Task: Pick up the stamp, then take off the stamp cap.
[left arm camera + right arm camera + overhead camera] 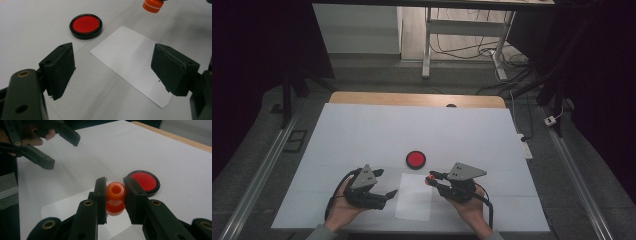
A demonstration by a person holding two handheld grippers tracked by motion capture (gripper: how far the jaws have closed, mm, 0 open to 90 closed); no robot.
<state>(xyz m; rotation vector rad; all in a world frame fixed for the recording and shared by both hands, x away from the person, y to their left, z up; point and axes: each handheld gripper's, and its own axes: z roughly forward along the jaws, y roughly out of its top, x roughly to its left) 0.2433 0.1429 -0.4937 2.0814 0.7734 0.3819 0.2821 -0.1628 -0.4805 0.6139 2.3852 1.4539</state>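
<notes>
White table cover [362,130], high view: my left gripper [382,182] beside the paper sheet [414,197], my right gripper [432,179] at the sheet's far corner, red ink pad [416,159] just beyond. Left gripper view: my jaws stand wide apart over the sheet's edge, nothing between. Right gripper view: my jaws are clamped on the orange stamp [115,198], the pad just beside it.

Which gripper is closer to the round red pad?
The right. The right gripper, shut on an orange stamp, sits just beside the red pad. The left gripper is open, farther away across the white paper.
</notes>
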